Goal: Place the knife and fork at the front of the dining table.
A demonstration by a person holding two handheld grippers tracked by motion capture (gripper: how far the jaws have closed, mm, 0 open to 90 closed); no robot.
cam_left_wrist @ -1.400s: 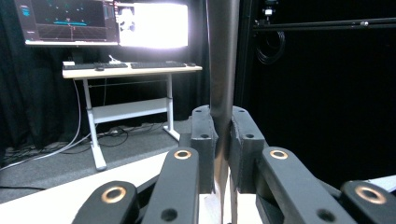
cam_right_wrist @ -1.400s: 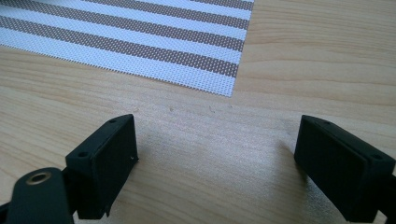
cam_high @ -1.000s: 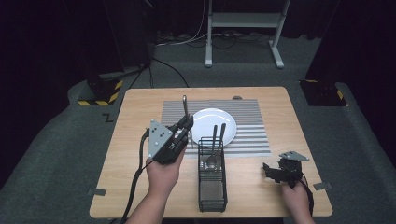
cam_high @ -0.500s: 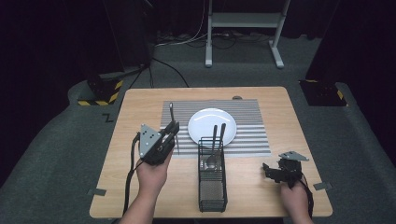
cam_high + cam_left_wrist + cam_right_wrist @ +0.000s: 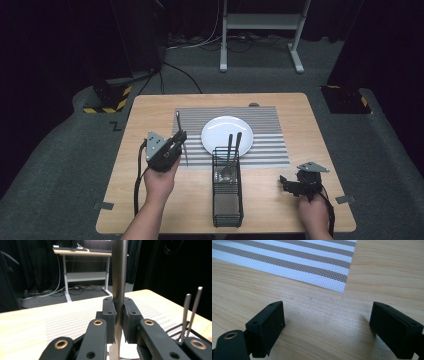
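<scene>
High view: the wooden table point(image 5: 150, 107) carries a grey-and-white striped placemat point(image 5: 267, 131) across its far half. On the placemat sits a round white plate point(image 5: 220, 131), bare on top. Just in front of the plate, at the placemat's near edge, stands a black wire cutlery basket point(image 5: 227, 200), running lengthwise toward the person; two metal utensil handles point(image 5: 233, 145) rise from its far end, and what looks like a spoon bowl shows behind the wires.

The left gripper point(image 5: 176, 145), in the person's left hand point(image 5: 160, 182), is over the left edge of the placemat, just left of the plate and apart from the basket. Its jaws are clamped tight on a slim metal utensil point(image 5: 180, 135), gripped partway along the handle, which runs up and away past the pads; the left gripper view shows the shaft point(image 5: 119, 272) pinched between both pads, its working end too hidden to name.

The right gripper point(image 5: 286, 184), in the right hand point(image 5: 311, 207), sits low over the near right part of the table, well apart from the basket. In the right gripper view its jaws stand wide with bare wood between them, the placemat's corner point(image 5: 332, 280) beyond.
</scene>
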